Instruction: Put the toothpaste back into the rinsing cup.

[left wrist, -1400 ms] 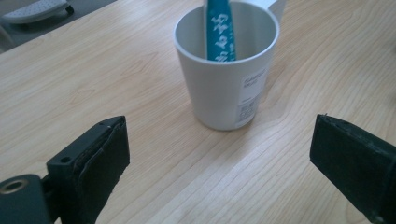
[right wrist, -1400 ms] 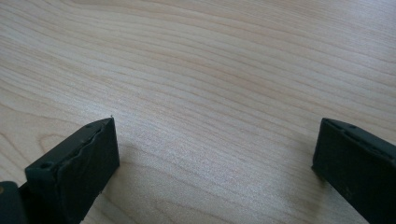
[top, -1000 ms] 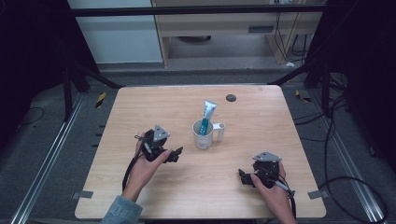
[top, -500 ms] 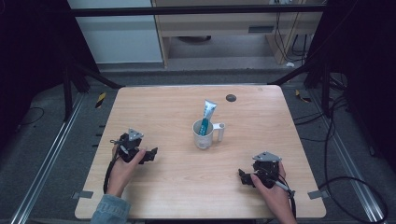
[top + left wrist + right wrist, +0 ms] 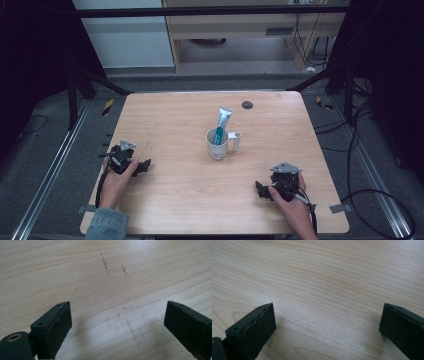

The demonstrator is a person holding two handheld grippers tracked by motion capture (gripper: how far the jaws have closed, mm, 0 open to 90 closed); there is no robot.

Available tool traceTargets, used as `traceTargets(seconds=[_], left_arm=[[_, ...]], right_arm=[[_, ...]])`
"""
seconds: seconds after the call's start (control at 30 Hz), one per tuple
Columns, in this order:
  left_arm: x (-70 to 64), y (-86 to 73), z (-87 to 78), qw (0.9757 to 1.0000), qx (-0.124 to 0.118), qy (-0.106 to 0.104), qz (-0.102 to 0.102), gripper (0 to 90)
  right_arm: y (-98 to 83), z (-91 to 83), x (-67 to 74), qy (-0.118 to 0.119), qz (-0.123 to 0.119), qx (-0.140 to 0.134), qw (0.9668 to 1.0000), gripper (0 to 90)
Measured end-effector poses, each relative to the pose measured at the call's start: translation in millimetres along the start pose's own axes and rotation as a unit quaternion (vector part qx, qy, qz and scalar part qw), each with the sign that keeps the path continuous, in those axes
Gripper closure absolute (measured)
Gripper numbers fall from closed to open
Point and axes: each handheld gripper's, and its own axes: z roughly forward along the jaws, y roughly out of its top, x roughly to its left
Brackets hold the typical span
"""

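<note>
The cup (image 5: 218, 144) stands mid-worktop (image 5: 175, 120), a toothpaste tube (image 5: 221, 125) upright inside it. Your left gripper (image 5: 145, 165) sits near the left edge, your right gripper (image 5: 259, 188) front right; both have jaws spread, gripping nothing.

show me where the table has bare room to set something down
Free: the far left corner of the table, the strip between left gripper and right gripper, and the right edge. Crowded only around the mug with its tube.
</note>
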Motion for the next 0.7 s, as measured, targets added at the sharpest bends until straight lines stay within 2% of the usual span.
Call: traceTargets(seconds=[0.17, 0.33, 0.53, 0.7], left_arm=[[3.3, -4.1, 5.8, 1.0000, 0.006, -0.005, -0.002, 6.7], [7.1, -5.6, 9.4, 0.9998, -0.007, -0.016, -0.008, 5.3], [8.6, -6.5, 14.2, 0.9993, -0.025, -0.028, 0.003, 2.3], [10.3, -4.5, 16.6, 0.9991, -0.024, -0.034, 0.007, 0.2]], right_arm=[[0.0, 0.0, 0.0, 0.000, 0.000, 0.000, 1.0000, 0.6], [0.0, 0.0, 0.0, 0.000, 0.000, 0.000, 1.0000, 0.6], [0.0, 0.0, 0.0, 0.000, 0.000, 0.000, 1.0000, 0.6], [0.1, 0.1, 0.0, 0.000, 0.000, 0.000, 1.0000, 0.6]])
